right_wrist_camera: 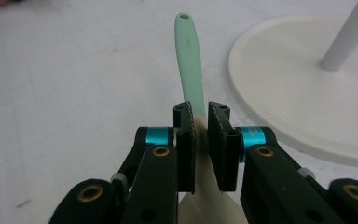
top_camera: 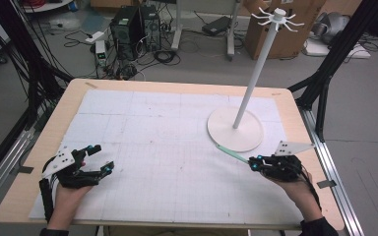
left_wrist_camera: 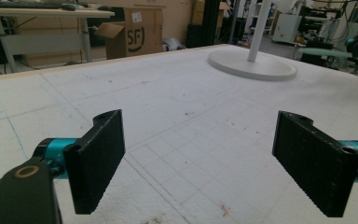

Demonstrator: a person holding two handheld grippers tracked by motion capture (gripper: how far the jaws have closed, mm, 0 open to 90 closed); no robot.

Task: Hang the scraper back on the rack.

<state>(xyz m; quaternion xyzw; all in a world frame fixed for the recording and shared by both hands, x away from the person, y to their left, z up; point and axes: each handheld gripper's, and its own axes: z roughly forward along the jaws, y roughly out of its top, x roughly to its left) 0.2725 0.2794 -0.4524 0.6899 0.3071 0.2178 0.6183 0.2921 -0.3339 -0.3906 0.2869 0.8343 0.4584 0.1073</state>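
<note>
a slim utensil with a pale mint-green handle [right_wrist_camera: 189, 60] and a cream, wider blade end is clamped between the jaws of the right gripper [right_wrist_camera: 201, 135], near the table's right edge. the handle has a small hole at its tip and points toward the round white base of a tall white hook stand [top_camera: 235, 129], its tip just beside the base's rim.
</note>
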